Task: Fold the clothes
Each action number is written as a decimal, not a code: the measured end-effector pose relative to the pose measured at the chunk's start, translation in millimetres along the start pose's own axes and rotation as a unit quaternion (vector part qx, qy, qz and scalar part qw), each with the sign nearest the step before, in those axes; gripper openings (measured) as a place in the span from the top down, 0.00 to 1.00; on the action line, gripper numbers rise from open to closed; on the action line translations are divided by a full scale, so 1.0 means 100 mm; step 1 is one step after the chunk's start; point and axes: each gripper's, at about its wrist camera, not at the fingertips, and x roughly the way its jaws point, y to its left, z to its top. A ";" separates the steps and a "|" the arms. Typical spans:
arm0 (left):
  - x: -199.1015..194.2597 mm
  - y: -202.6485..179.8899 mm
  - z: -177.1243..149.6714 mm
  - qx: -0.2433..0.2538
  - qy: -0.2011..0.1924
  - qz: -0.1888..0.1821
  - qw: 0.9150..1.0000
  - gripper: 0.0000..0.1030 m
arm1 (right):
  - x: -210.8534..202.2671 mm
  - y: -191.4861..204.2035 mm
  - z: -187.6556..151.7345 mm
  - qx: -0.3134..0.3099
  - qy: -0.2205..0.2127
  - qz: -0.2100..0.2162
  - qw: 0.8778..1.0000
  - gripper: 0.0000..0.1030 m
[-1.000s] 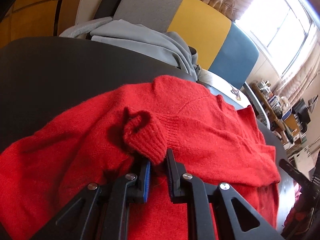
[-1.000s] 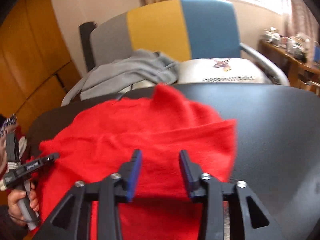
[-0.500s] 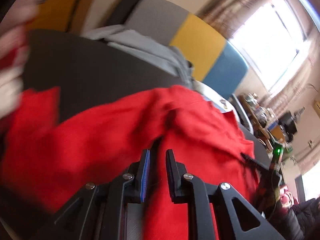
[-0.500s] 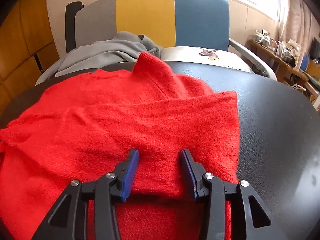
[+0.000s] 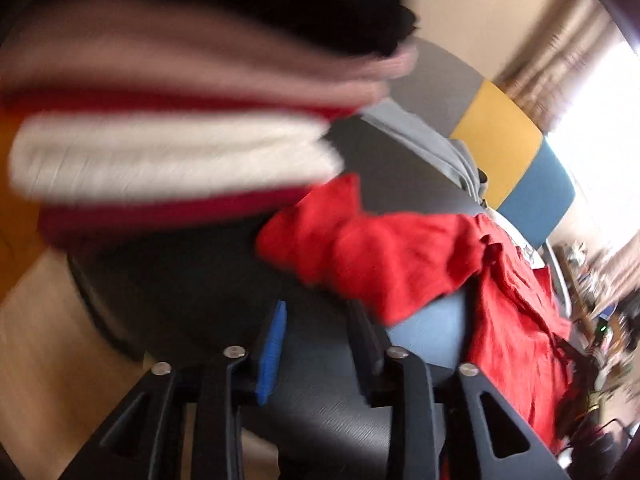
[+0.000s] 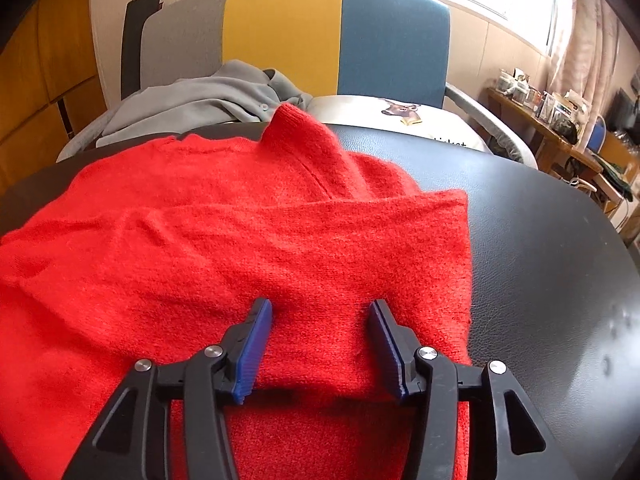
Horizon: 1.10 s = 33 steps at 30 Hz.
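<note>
A red knit sweater (image 6: 248, 240) lies spread on the black table (image 6: 560, 260), its right side folded over and its collar at the far edge. My right gripper (image 6: 320, 336) is open, its pads resting on the folded layer near the front. In the blurred left wrist view my left gripper (image 5: 316, 344) is open and empty, off the table's left edge, with the sweater (image 5: 400, 264) ahead to its right.
A grey, yellow and blue chair (image 6: 288, 36) stands behind the table with a grey garment (image 6: 192, 104) and a white printed cloth (image 6: 400, 116) on it. A blurred stack of folded clothes (image 5: 172, 140) fills the upper left of the left wrist view. A cluttered shelf (image 6: 552, 120) is at right.
My left gripper has let go of the red sweater, opened, and swung away to the left off the table. My right gripper has stayed open on the fold.
</note>
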 end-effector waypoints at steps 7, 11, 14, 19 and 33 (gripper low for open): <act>0.55 -0.60 0.32 0.094 0.050 0.108 0.988 0.59 | 0.01 -0.02 0.00 0.007 -0.003 0.008 1.000 0.49; 0.94 -0.63 0.37 0.113 0.101 0.175 0.973 0.59 | 0.01 -0.05 0.00 0.017 -0.005 0.021 1.000 0.47; 0.95 -0.57 0.44 0.075 0.085 0.180 0.977 0.85 | 0.01 -0.07 0.00 0.022 -0.007 0.029 0.999 0.46; 0.61 -0.64 0.77 0.003 -0.007 0.125 0.992 0.92 | 0.02 -0.07 -0.01 0.025 -0.008 0.045 0.999 0.38; -0.24 -2.71 2.00 0.082 -0.203 -0.141 0.965 0.92 | 0.02 -0.06 -0.01 0.019 -0.009 0.044 0.999 0.36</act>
